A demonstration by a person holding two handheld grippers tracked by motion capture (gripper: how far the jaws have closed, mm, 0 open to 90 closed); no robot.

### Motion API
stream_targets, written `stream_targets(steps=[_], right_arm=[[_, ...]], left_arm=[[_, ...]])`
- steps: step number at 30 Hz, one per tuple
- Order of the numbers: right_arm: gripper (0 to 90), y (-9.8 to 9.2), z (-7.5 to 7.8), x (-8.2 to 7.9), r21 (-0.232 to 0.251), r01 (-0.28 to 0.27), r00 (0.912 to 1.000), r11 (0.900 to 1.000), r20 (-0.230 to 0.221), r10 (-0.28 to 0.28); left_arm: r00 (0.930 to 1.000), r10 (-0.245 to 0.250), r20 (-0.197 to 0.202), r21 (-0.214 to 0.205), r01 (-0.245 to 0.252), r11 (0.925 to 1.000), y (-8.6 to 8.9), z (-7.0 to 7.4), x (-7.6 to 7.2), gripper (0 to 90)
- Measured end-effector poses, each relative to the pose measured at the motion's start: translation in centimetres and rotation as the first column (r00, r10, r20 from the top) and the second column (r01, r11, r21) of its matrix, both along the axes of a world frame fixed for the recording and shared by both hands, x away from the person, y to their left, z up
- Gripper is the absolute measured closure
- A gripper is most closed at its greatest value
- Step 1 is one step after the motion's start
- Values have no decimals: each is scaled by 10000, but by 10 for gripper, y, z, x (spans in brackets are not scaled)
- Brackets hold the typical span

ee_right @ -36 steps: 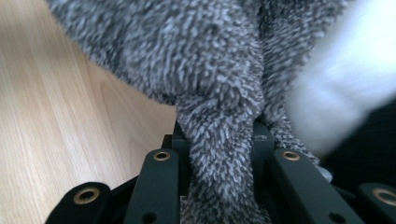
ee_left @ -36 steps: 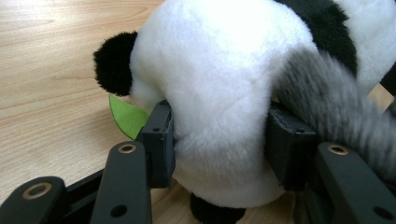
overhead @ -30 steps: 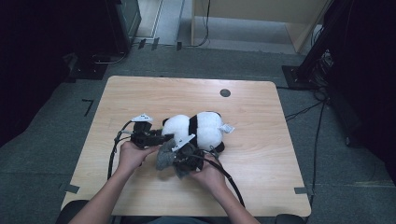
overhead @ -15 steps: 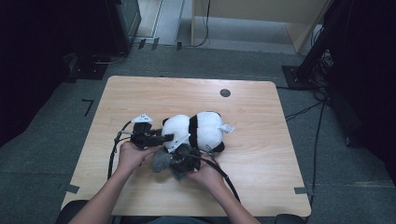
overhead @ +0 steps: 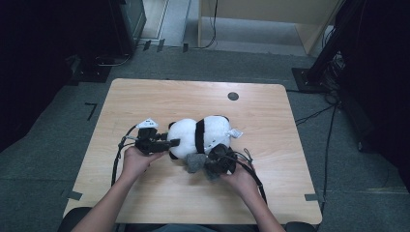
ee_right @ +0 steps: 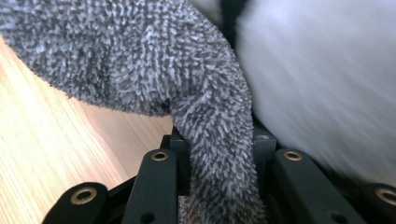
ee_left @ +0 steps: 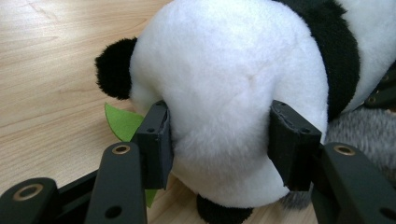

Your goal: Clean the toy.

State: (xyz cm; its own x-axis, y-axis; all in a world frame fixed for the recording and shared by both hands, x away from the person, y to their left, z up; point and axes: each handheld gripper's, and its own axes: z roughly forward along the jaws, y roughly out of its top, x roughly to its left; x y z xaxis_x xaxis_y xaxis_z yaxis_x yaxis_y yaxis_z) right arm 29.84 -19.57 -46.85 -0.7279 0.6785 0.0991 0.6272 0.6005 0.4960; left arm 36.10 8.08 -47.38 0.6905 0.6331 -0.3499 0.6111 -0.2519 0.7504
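Wiping the panda [overhead: 199, 135] with a grey cloth [overhead: 195, 162] looks like the job, and you have it pinned near the table's [overhead: 145, 96] middle. Your left gripper [overhead: 170, 143] sits at the toy's 9 o'clock end, jaws clamped on the white head [ee_left: 219, 93], the pads [ee_left: 156, 140] sunk into the plush; they have just been easing apart a little, with the head between them. Your right gripper [overhead: 212, 162] works at 6 o'clock of the body, its jaws pinched tight on a twisted tail of the cloth [ee_right: 215, 154].

To do this well, keep the left hold firm so the toy cannot roll, and drag the cloth flat along the fur rather than bunched, because only a narrow rope of it sits in the jaws and it could slip out. Watch that loosening left grip.

A green leaf [ee_left: 122, 122] pokes out under the head at 9 o'clock; what it belongs to is hard to tell. The panda's face is turned away, its underside is hidden, and the white body [ee_right: 327, 84] beside the right gripper is blurred.
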Motion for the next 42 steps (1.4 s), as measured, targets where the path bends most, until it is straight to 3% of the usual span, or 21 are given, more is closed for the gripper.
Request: stream_targets(steps=[11,19,25,30,32,35,37,40,42], right_arm=[[713,-46,1,-1,24,852,9961,9964,-247,-851],[714,-87,0,1,15,1813,9828,9834,-368,-1811],[716,-110,11,3,379,2705,9626,9620,31,-2708],[720,-128,33,1,1411,3606,9259,9220,653,-3721],[722,-129,47,-2,1874,3630,9172,9128,1009,-3855],[722,-119,65,-7,2202,3242,9215,9200,1465,-3597],[722,-106,74,-9,2331,2821,9305,9306,1699,-3246],[722,-85,84,-9,2681,2210,9435,9377,1847,-2751],[722,-69,86,-7,2647,1781,9534,9477,1920,-2328]], left_arm=[[10000,5,22,29,-5,10000,-1,0,0,465],[10000,13,-1,11,-13,10000,-1,0,0,465],[10000,34,-20,-21,-34,10000,-1,-1,0,464],[10000,15,7,7,-15,10000,-1,-1,0,464],[10000,21,5,3,-21,10000,-1,-1,0,464],[10000,53,-16,-18,-53,10000,-1,-1,0,464],[10000,63,-8,-9,-63,10000,-2,-1,-1,464],[10000,59,-11,15,-59,10000,-2,0,-1,464],[10000,64,-30,6,-64,10000,-2,0,-1,465]])
